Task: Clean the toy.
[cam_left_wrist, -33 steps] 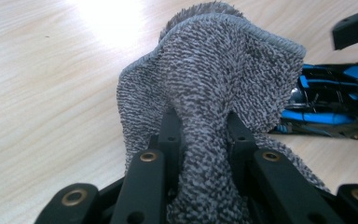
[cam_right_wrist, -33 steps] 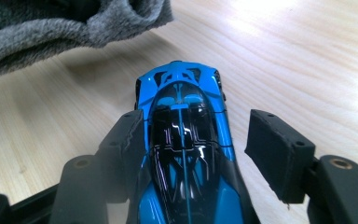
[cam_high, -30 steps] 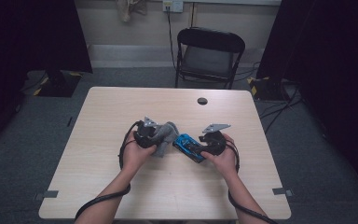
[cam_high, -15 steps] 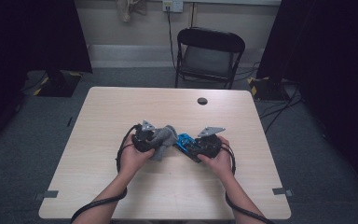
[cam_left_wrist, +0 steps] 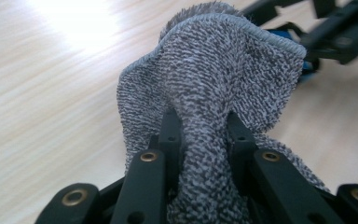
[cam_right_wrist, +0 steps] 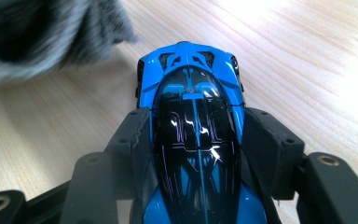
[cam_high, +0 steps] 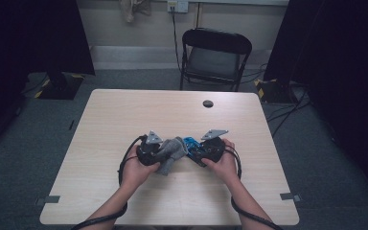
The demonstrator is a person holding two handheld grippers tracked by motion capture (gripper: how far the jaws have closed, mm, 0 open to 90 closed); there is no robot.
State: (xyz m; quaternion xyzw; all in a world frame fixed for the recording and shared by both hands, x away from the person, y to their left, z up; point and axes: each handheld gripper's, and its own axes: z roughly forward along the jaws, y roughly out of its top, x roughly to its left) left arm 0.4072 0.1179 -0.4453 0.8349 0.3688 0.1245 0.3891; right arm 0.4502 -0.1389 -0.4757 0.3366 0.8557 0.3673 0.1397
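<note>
Left gripper (cam_left_wrist: 200, 121) pinches grey cloth (cam_left_wrist: 214, 70); right gripper (cam_right_wrist: 196, 135) clamps blue toy car (cam_right_wrist: 193, 116) by flanks, nose toward cloth just beside.

Grey cloths (cam_high: 171, 152): one
Blue toy cars (cam_right_wrist: 196, 135): one
Grippers: two
Folding chairs (cam_high: 214, 56): one
Surfaces (cam_high: 124, 115): one

No text, label, brand, number or sign can be read anywhere in these views.
</note>
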